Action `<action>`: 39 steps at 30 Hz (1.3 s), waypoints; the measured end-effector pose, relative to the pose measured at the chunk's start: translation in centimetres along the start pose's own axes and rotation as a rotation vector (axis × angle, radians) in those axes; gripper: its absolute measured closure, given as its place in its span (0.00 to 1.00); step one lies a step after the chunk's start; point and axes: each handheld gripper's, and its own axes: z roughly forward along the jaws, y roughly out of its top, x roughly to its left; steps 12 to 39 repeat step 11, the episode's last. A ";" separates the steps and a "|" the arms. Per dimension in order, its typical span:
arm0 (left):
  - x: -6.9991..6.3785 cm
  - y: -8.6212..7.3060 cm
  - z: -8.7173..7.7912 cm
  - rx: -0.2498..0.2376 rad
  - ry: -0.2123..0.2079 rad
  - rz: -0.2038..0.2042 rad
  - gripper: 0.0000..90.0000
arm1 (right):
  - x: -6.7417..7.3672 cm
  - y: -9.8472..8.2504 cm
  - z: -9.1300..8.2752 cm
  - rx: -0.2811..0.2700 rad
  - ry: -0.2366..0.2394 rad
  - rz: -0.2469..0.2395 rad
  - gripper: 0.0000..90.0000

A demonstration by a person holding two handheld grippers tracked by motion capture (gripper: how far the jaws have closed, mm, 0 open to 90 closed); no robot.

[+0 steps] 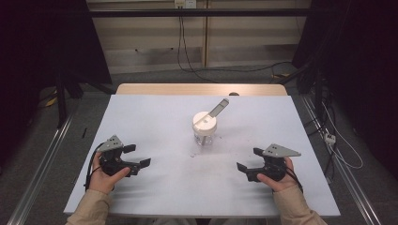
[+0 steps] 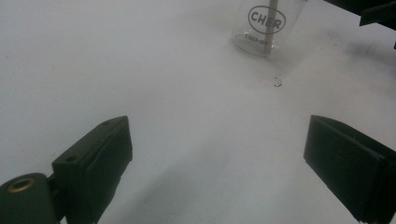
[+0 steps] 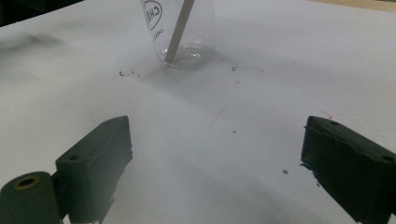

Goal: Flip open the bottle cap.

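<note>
Open tongs (image 3: 215,163) face a clear cup (image 3: 180,32) holding a stick (image 3: 180,30).

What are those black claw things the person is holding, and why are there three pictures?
The claws are hand-held grabbers, each with two jaws. One picture comes from a camera up high, looking down at the white table. There you see the left gripper and the right gripper, one in each hand. The other two pictures come from little cameras riding on the grabbers, looking out between their jaws. On the table stands a clear cup with a white lid and a stick poking inside. Both grabbers are open and hold nothing.
</note>
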 end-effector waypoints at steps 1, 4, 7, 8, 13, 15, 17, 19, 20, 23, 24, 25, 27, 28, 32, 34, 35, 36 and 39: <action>0.0 0.0 0.0 -0.001 0.003 0.000 0.08 | 0.0 0.0 -0.1 0.000 0.000 0.000 0.09; 0.2 -0.2 -0.2 -0.006 0.008 -0.004 0.08 | -0.2 -0.2 -0.3 0.008 -0.003 -0.007 0.10; 0.2 -0.3 -0.3 -0.002 0.013 -0.003 0.08 | -0.3 -0.3 -0.5 0.005 -0.007 -0.003 0.10; 0.2 -0.4 -0.3 -0.003 0.014 -0.004 0.08 | -0.4 -0.3 -0.6 0.004 -0.006 -0.004 0.10; 0.2 -0.4 -0.2 -0.001 0.022 0.003 0.08 | -0.4 -0.4 -0.6 0.006 -0.010 -0.002 0.10; 0.2 -0.4 -0.2 -0.001 0.022 0.003 0.08 | -0.4 -0.4 -0.6 0.006 -0.010 -0.002 0.10; 0.2 -0.4 -0.2 -0.001 0.022 0.003 0.08 | -0.4 -0.4 -0.6 0.006 -0.010 -0.002 0.10; 0.2 -0.4 -0.2 -0.001 0.022 0.003 0.08 | -0.4 -0.4 -0.6 0.006 -0.010 -0.002 0.10; 0.2 -0.4 -0.2 -0.001 0.022 0.003 0.08 | -0.4 -0.4 -0.6 0.006 -0.010 -0.002 0.10; 0.2 -0.4 -0.2 -0.001 0.022 0.003 0.08 | -0.4 -0.4 -0.6 0.006 -0.010 -0.002 0.10; 0.2 -0.4 -0.2 -0.001 0.022 0.003 0.08 | -0.4 -0.4 -0.6 0.006 -0.010 -0.002 0.10; 0.2 -0.4 -0.2 -0.001 0.022 0.003 0.08 | -0.4 -0.4 -0.6 0.006 -0.010 -0.002 0.10; 0.2 -0.4 -0.2 -0.001 0.022 0.003 0.08 | -0.4 -0.4 -0.6 0.006 -0.010 -0.002 0.10; 0.2 -0.4 -0.2 -0.001 0.022 0.003 0.08 | -0.4 -0.4 -0.6 0.006 -0.010 -0.002 0.10; 0.2 -0.4 -0.2 -0.001 0.022 0.003 0.08 | -0.4 -0.4 -0.6 0.006 -0.010 -0.002 0.10; 0.2 -0.4 -0.2 -0.001 0.022 0.003 0.08 | -0.4 -0.4 -0.6 0.006 -0.010 -0.002 0.10; 0.2 -0.4 -0.2 -0.001 0.022 0.003 0.08 | -0.4 -0.4 -0.6 0.006 -0.010 -0.002 0.10; 0.2 -0.4 -0.2 -0.001 0.022 0.003 0.08 | -0.4 -0.4 -0.6 0.006 -0.010 -0.002 0.10; 0.2 -0.4 -0.2 -0.001 0.022 0.003 0.08 | -0.4 -0.4 -0.6 0.006 -0.010 -0.002 0.10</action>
